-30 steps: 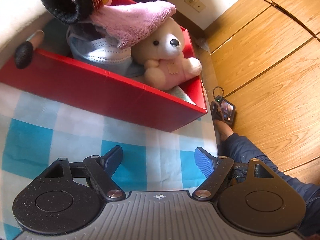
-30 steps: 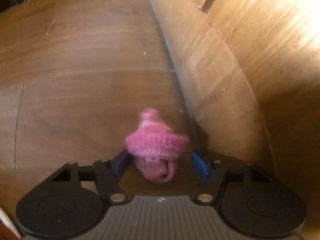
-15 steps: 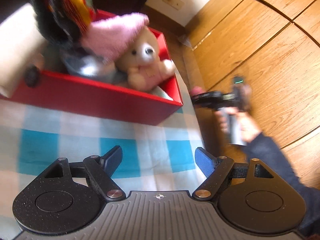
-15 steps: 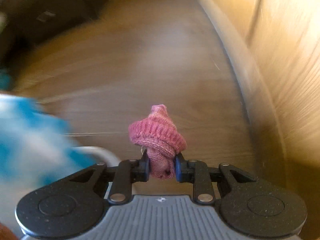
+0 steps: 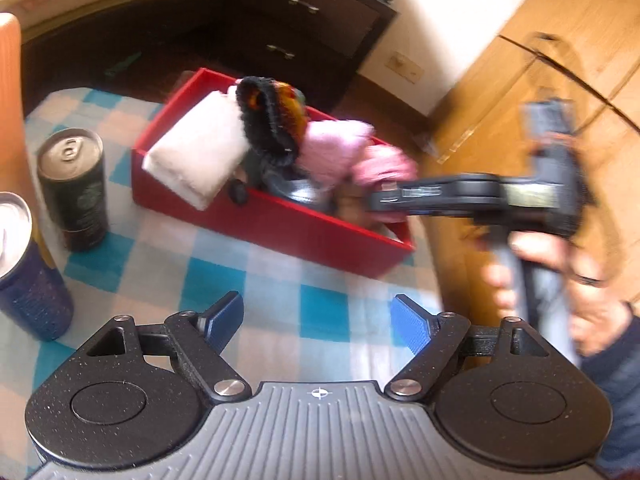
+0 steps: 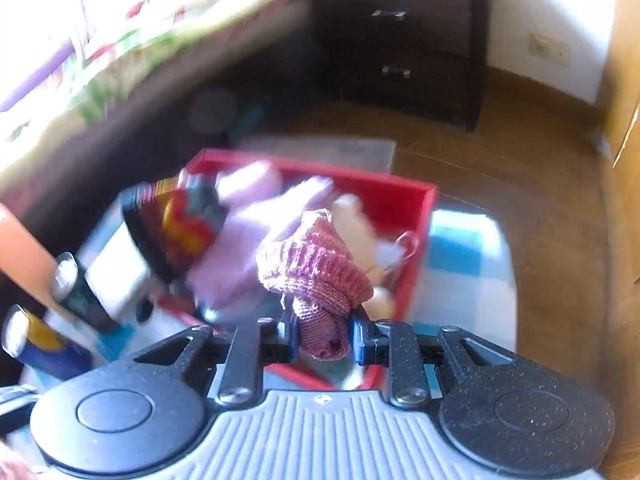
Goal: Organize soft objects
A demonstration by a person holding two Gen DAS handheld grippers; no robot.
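Right gripper [image 6: 322, 336]: jaws closed on the lower end of a pink knitted sock [image 6: 316, 268]; the fabric is pinched between both pads.
Pink knitted sock: held in the air above the right end of the red box [image 6: 424, 216], its ribbed cuff bulging above the jaws. In the left wrist view it appears as a pink blur [image 5: 384, 164] at the tip of the right gripper [image 5: 376, 200].
Left gripper [image 5: 318, 320]: jaws wide apart, nothing between them, held over the checked tablecloth [image 5: 256, 280] short of the box.
Red box: stands on the blue-and-white checked cloth covering the worktop, near its right edge [image 5: 320, 240].
Box contents: a folded white towel [image 5: 196, 152] leaning over the left front rim; a black knitted item with orange and yellow pattern [image 5: 276, 120]; a fluffy pink cloth [image 5: 336, 144]; a cream plush toy [image 6: 360, 224], blurred.
Cans: a dark can [image 5: 76, 188] and a blue can [image 5: 28, 276], upright on the cloth, left of the box and apart from it.
Person: a hand [image 5: 560, 264] grips the right gripper's handle; dark sleeve at the wrist.
Background: dark drawer unit [image 6: 400, 40], wooden floor [image 6: 500, 160].
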